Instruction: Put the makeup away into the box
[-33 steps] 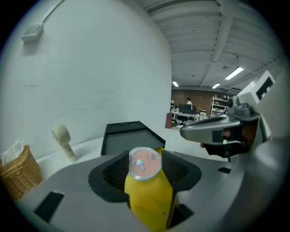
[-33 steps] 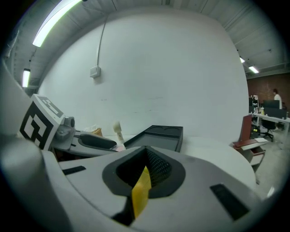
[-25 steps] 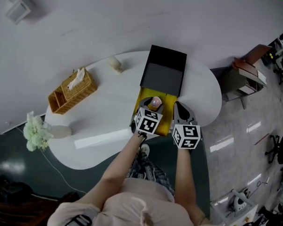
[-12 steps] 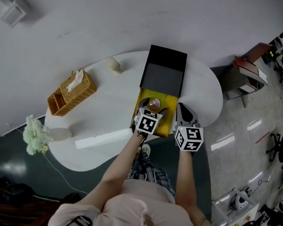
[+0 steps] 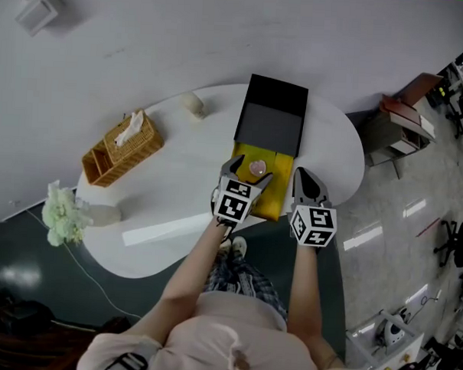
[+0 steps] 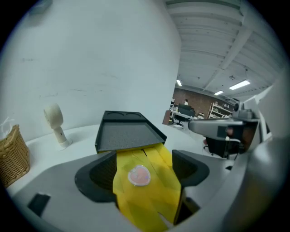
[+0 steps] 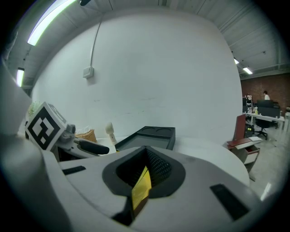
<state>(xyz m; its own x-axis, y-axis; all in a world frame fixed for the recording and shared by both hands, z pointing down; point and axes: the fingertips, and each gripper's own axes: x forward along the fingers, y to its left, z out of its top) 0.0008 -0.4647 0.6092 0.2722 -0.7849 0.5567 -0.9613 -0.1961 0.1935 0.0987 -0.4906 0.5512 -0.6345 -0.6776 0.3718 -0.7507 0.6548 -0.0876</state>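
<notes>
Item under inspection: a small round pink compact [image 5: 257, 168] with a glossy, pearly face and a pale rim. It lies flat, face up, inside a yellow folded-card box [image 5: 269, 199]. Being round, it has no long axis. The box runs lengthways from 6 to 12 o'clock, its far end against a black rectangular lid [image 5: 268, 124] with a matt, grainy grey lining and two round recesses at its far edge.

Left gripper [image 5: 248, 170]: its grey jaws are opening and stand wide either side of the compact. The ribbed black pads are clear of it.

Right gripper [image 5: 302, 176]: at 3 o'clock of the box, jaws pressed together on a thin yellow side flap of the box, pinched on edge.

Surface: a smooth white table [image 5: 178, 186] with rounded edges. A woven wicker basket [image 5: 133, 149] holding tissue stands at 9 o'clock of the box, a pale wooden head-shaped stand [image 5: 192, 103] at 10 o'clock, and white flowers [image 5: 62, 214] at the table's 8 o'clock end.

Room: a plain white wall [image 5: 184, 40] behind the table and a glossy grey floor [image 5: 398, 218] at 3 o'clock.
</notes>
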